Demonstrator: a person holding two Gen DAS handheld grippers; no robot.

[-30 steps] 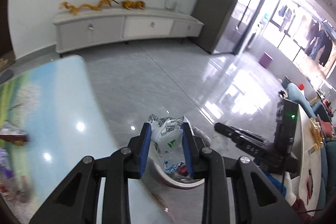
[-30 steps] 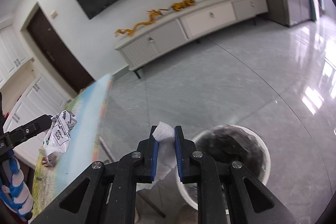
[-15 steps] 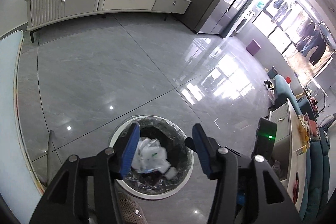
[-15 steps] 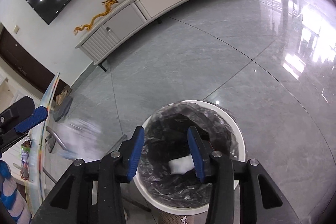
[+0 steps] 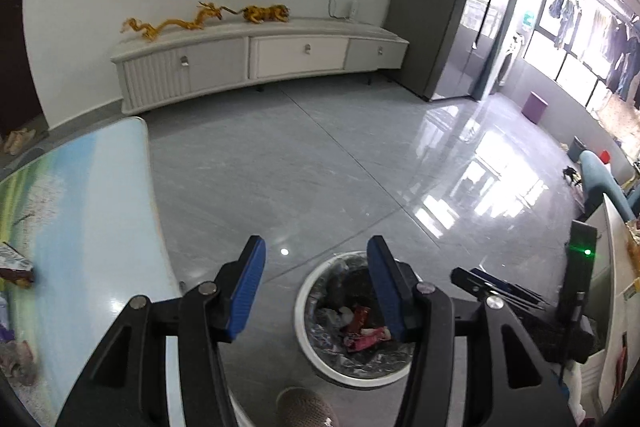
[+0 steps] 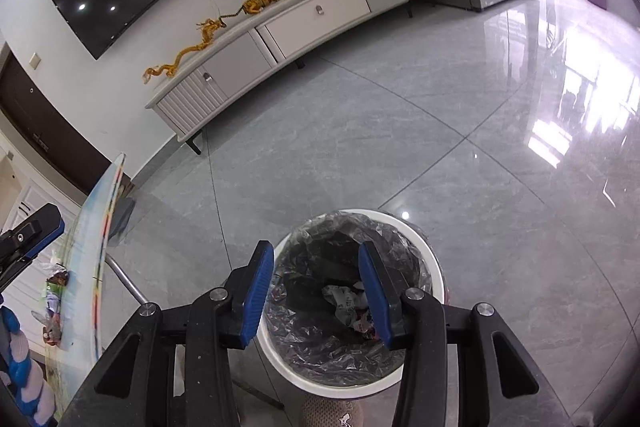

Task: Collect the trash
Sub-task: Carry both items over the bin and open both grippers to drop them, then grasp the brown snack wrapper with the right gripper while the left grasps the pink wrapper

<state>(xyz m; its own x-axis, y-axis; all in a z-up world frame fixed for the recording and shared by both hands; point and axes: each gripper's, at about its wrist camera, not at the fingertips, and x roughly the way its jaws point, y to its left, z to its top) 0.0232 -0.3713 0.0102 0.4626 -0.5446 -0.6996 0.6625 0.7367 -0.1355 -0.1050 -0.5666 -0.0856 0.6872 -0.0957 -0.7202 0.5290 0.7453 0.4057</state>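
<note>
Both of my hand-held grippers hang with jaws spread wide and nothing between the blue pads. My right hand-held gripper (image 6: pixel 316 287) sits directly over the bin (image 6: pixel 434 283), which stands on the floor straight below and slightly ahead of it; crumpled wrappers (image 6: pixel 344 301) lie at the bottom of the black liner. My left hand-held gripper (image 5: pixel 316 287) is off to the bin's left: in its own view the bin (image 5: pixel 304 311) shows between the fingers but toward the right one, with red and pink scraps (image 5: pixel 362 331) inside.

What I judge matters next is the trash not yet collected. It lies on the surface (image 5: pixel 92 211), which runs away to the left of my left hand-held gripper, its near edge just beside the left finger. A dark wrapper (image 5: pixel 16 269) rests well out to the left on it, and a crumpled piece (image 5: pixel 20 359) sits nearer me, low at the left edge of the view; I cannot tell what that piece is. From the right wrist view the same surface is seen edge-on far to the left, with small wrappers (image 6: pixel 58 277) on it, beyond my other hand-held gripper.

So the left one is clearly nearer the remaining trash. The wrapper's long axis seems to run roughly across my left gripper's line of sight, so I would probably swing left and turn the wrist before closing.
</note>
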